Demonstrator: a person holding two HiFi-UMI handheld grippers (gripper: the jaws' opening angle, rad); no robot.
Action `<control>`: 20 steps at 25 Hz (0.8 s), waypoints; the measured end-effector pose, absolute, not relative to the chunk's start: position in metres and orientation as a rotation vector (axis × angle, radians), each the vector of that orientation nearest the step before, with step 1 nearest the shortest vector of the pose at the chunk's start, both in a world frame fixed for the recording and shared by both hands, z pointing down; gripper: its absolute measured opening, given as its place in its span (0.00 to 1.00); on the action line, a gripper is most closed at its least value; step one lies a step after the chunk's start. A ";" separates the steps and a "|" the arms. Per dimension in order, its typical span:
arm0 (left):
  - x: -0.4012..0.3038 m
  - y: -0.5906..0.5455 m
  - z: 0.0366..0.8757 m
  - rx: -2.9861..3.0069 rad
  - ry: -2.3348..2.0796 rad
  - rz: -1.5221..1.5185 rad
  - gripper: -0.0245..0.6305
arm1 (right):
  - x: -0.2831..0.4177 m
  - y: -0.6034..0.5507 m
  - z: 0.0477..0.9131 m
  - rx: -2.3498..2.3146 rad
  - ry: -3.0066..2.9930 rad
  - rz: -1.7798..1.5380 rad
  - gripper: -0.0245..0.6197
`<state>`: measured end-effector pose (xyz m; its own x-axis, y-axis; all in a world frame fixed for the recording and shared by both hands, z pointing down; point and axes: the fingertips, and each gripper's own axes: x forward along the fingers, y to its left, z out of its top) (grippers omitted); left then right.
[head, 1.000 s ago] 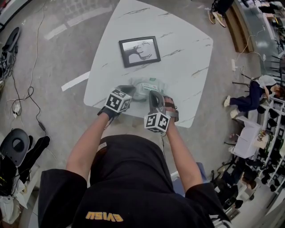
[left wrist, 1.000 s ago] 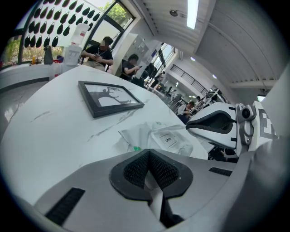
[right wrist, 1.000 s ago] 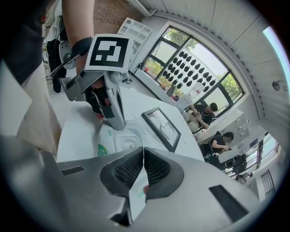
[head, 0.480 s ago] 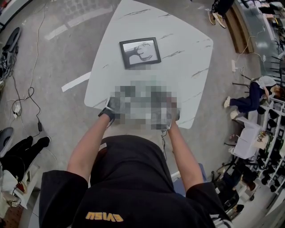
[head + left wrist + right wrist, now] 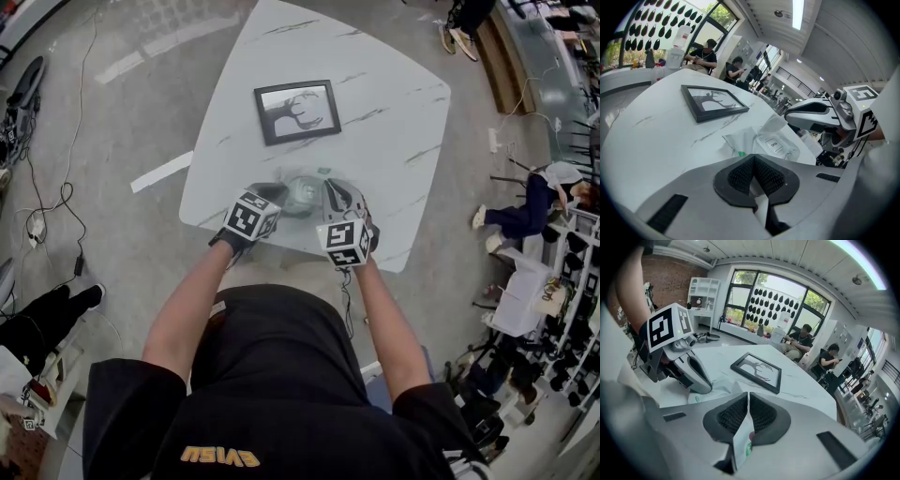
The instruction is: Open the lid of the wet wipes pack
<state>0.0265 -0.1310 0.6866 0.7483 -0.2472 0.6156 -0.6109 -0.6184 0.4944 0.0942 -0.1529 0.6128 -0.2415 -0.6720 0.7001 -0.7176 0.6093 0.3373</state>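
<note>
Starting at your left: the left gripper (image 5: 753,171) has its jaws together on a thin strip of white film. I read that strip as the near end seam of the soft, white, plastic-film wet wipes pack (image 5: 761,140). The pack lies on the white marble-look table (image 5: 656,136) between your two grippers, near the table's front edge. The black rectangular picture frame (image 5: 712,101) is well beyond it. The pack's rounded lid panel marked "OPEN" (image 5: 776,146) faces up and looks flat, so I judge it not yet lifted.

The right gripper (image 5: 748,413) has its jaws nearly together on a white film flap with green print. They've just been easing apart, but the film is between the pads. I can't tell whether that flap is the far end seam or part of the lid label.

Handling:
- **Feel:** expect it to be light and floppy, slick film over a soft stack of wipes. It'll crumple and slide rather than resist.
- **Seams:** fine for anchoring, useless for opening.
- **Lid:** probably the only firmer part. Take it by its tab edge next to the "OPEN" mark.
- **Move:** use a shallow pinch and peel up and back while your left holds the body down.
- **Risk:** pull too hard and the whole pack likely lifts off the table.
</note>
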 end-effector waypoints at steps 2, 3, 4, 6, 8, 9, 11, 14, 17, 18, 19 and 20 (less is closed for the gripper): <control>0.026 -0.131 0.687 2.229 -0.643 0.652 0.06 | 0.095 -0.155 0.613 1.115 -1.971 0.081 0.06; 0.026 -0.131 0.686 2.231 -0.644 0.652 0.06 | 0.096 -0.157 0.613 1.123 -1.974 0.086 0.06; 0.026 -0.131 0.686 2.232 -0.646 0.653 0.06 | 0.096 -0.158 0.613 1.132 -1.978 0.093 0.06; 0.027 -0.131 0.686 2.232 -0.645 0.653 0.06 | 0.098 -0.162 0.613 1.151 -1.984 0.114 0.06; 0.027 -0.130 0.686 2.229 -0.642 0.652 0.06 | 0.099 -0.165 0.613 1.169 -1.990 0.139 0.06; 0.027 -0.130 0.686 2.229 -0.642 0.652 0.06 | 0.100 -0.166 0.615 1.176 -1.991 0.152 0.06; 0.027 -0.131 0.687 2.230 -0.643 0.652 0.06 | 0.102 -0.170 0.618 1.189 -1.996 0.174 0.06; 0.028 -0.132 0.689 2.233 -0.647 0.651 0.06 | 0.103 -0.176 0.620 1.205 -2.005 0.190 0.06; 0.027 -0.132 0.688 2.235 -0.648 0.651 0.06 | 0.105 -0.181 0.624 1.232 -1.998 0.236 0.04; 0.027 -0.132 0.688 2.235 -0.649 0.652 0.06 | 0.107 -0.182 0.627 1.249 -1.993 0.273 0.04; 0.027 -0.131 0.687 2.235 -0.650 0.652 0.06 | 0.110 -0.182 0.630 1.269 -1.988 0.312 0.04; 0.027 -0.131 0.687 2.235 -0.650 0.652 0.06 | 0.113 -0.182 0.633 1.287 -1.983 0.346 0.04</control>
<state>0.0268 -0.1311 0.6867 0.7464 -0.2561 0.6143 -0.6135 -0.6226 0.4858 0.1130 -0.1819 0.6335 -0.2277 -0.6746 0.7022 -0.8726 0.4614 0.1603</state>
